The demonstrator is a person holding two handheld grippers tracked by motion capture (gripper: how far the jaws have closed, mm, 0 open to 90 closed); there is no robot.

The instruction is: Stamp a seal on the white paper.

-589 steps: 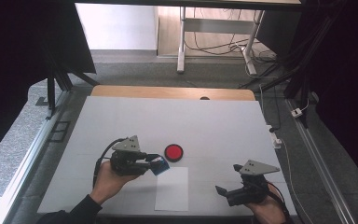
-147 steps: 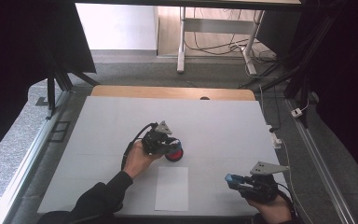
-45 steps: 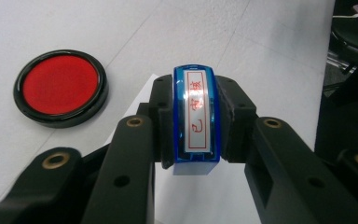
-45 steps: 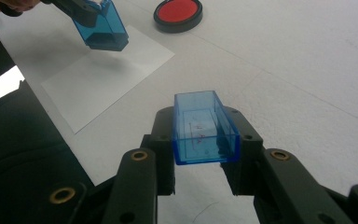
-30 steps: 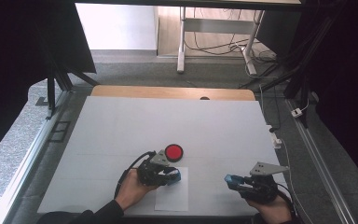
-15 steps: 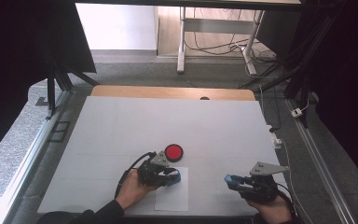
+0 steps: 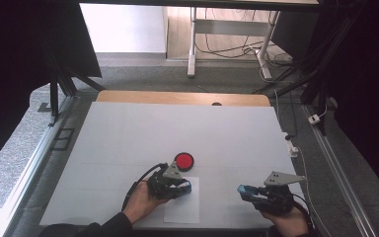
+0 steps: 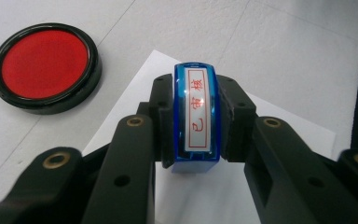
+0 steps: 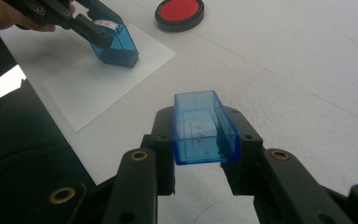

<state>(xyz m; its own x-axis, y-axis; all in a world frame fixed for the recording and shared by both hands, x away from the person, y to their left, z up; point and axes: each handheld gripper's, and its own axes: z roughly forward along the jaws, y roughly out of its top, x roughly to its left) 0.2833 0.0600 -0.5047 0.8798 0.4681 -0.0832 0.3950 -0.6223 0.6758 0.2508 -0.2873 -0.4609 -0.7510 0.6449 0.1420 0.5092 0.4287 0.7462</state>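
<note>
The left gripper (image 7: pixel 183 187) is clamping a stamp (image 8: pixel 196 119), a translucent blue plastic block with a glossy white label in red characters, and is pressing it down onto a sheet of white paper (image 7: pixel 182 210). The right gripper (image 7: pixel 243 191) is gripping the stamp's cap (image 9: pixel 204 128), a clear blue, open-ended rectangular shell with faint red smears inside, and is holding it off to the right, well apart from the paper.

Just beyond the paper's far edge an ink pad (image 7: pixel 184 161) is sitting: a round, shiny black dish with a flat matte red face.

The left gripper view is giving the label and its red border up close, with the black jaws' brass-ringed holes on both sides. The right gripper view is showing what that one hides: the stamp's tapering blue body tilted, its lower end meeting the paper, and a hand (image 9: pixel 2 16) behind the left gripper. The high view is showing both hands coming in from the bottom edge and a grey three-cornered plate on each gripper.

The table (image 7: pixel 128 128) is lying under a smooth, pale grey mat with faint grid lines, a wooden strip showing along its far edge. Around it grey carpet is spreading, with dark curtains at both sides, metal desk legs and loose cables beyond.
</note>
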